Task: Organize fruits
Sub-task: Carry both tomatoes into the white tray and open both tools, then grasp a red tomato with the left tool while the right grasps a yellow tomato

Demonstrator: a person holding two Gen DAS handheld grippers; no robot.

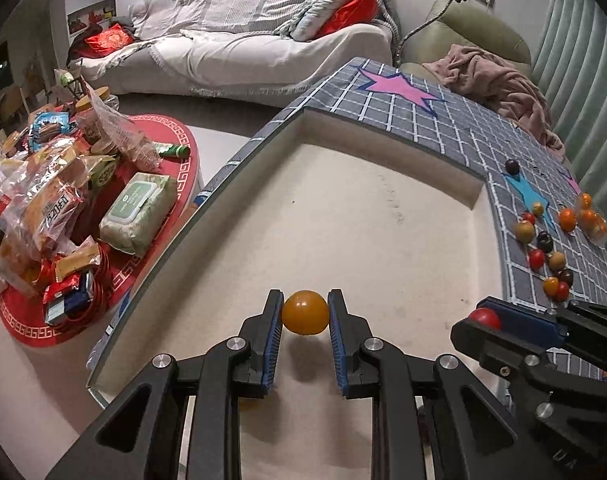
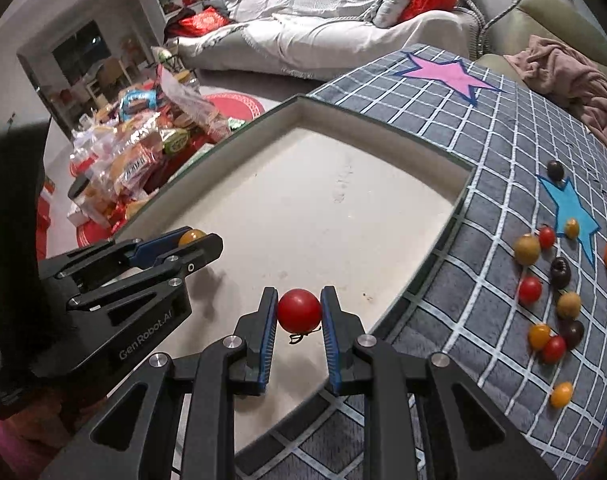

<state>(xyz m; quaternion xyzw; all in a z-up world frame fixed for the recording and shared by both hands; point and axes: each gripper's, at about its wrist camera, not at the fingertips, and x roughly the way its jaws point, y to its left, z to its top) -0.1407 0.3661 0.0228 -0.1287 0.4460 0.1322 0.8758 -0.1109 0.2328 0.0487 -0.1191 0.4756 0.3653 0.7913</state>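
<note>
My left gripper (image 1: 305, 312) is shut on an orange-yellow tomato (image 1: 305, 312) and holds it just above the floor of a shallow cream tray (image 1: 343, 208). My right gripper (image 2: 299, 310) is shut on a red tomato (image 2: 299, 310) over the tray's near right part (image 2: 303, 208). Each gripper shows in the other's view: the right one (image 1: 483, 318) at lower right, the left one (image 2: 191, 238) at left. Several small red, orange, yellow and dark fruits (image 2: 551, 280) lie loose on the grey checked cloth (image 2: 483, 160) right of the tray, also in the left wrist view (image 1: 551, 240).
A low round red table (image 1: 103, 200) piled with snack packs and a wet-wipes pack stands left of the tray. A white sofa (image 1: 243, 40) is behind. A pink blanket (image 1: 503, 80) lies on a green chair at the far right. The tray has raised walls.
</note>
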